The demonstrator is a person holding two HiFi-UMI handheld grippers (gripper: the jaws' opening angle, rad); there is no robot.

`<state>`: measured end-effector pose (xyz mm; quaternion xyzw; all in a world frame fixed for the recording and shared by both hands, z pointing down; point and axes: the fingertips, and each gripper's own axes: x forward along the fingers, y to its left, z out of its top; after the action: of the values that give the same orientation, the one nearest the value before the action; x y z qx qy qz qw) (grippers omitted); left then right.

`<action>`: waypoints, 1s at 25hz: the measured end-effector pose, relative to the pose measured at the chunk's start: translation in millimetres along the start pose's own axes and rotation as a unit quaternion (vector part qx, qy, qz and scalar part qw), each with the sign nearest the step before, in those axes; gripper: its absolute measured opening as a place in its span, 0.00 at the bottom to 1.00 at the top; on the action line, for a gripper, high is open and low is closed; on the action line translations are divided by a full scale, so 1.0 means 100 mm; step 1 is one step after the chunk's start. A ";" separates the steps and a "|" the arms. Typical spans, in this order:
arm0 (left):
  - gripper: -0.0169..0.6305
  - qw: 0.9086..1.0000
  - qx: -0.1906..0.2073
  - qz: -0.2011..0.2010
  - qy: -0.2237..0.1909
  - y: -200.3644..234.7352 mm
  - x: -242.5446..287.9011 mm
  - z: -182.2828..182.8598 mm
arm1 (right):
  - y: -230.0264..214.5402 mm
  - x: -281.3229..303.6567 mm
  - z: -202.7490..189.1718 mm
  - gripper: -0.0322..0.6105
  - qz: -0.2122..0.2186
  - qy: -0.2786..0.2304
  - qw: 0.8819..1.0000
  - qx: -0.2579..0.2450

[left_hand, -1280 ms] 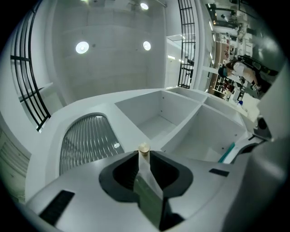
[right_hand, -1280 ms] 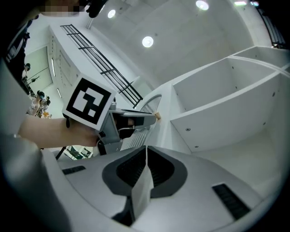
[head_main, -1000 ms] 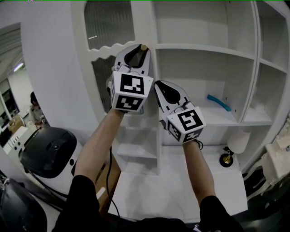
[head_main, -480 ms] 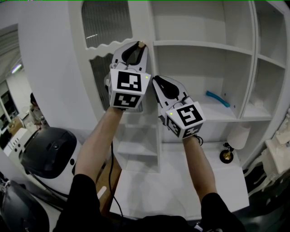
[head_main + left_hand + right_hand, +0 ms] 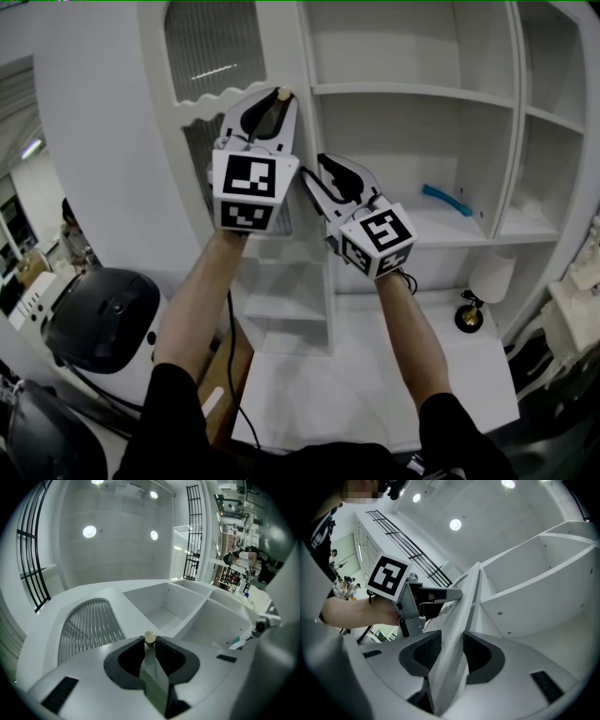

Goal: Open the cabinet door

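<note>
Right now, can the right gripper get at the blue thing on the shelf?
Probably yes. The right gripper, its jaws just opening, straddles the edge of the cabinet door without clamping it, and the open shelf holding the blue thing lies unobstructed to its right.

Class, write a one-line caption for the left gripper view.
Left gripper clamps the door knob; open shelves beyond.
</note>
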<state>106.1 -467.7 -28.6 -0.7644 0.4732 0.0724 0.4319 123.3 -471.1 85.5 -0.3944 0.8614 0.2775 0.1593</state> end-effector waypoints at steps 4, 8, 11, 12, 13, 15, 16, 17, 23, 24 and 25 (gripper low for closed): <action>0.14 1.000 0.001 -0.001 -0.004 0.00 -0.05 0.04 | 0.04 -0.02 0.01 0.27 0.009 -0.011 1.000 0.010; 0.14 1.000 0.025 0.006 -0.007 0.00 -0.10 0.08 | 0.08 -0.05 0.05 0.27 0.007 -0.014 1.000 0.006; 0.14 1.000 0.026 0.006 -0.013 0.00 -0.16 0.13 | 0.12 -0.10 0.11 0.27 0.016 -0.020 0.999 0.023; 0.14 1.000 0.025 0.006 -0.015 0.00 -0.19 0.15 | 0.14 -0.11 0.12 0.26 0.017 -0.021 0.999 0.024; 0.14 1.000 0.024 0.007 -0.017 0.01 -0.21 0.16 | 0.16 -0.12 0.14 0.26 0.017 -0.021 0.999 0.026; 0.15 0.999 0.023 0.008 -0.020 0.02 -0.26 0.19 | 0.20 -0.15 0.17 0.26 0.017 -0.021 0.999 0.029; 0.15 0.999 0.025 0.009 -0.022 0.02 -0.29 0.21 | 0.23 -0.16 0.19 0.25 0.019 -0.022 0.999 0.030; 0.15 0.999 0.029 0.010 -0.024 0.03 -0.32 0.23 | 0.26 -0.17 0.22 0.25 0.022 -0.025 0.999 0.033; 0.15 0.999 0.037 0.014 -0.029 0.07 -0.47 0.33 | 0.40 -0.24 0.33 0.23 0.034 -0.039 0.997 0.059; 0.15 0.999 0.036 0.014 -0.029 0.07 -0.49 0.34 | 0.41 -0.25 0.34 0.23 0.035 -0.040 0.997 0.061; 0.15 0.999 0.037 0.015 -0.029 0.08 -0.51 0.35 | 0.43 -0.25 0.36 0.23 0.036 -0.041 0.996 0.064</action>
<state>82.6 -410.0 -28.8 -0.7383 0.4744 0.0837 0.4721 108.3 -411.2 84.7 -0.3402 0.8839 0.2436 0.2091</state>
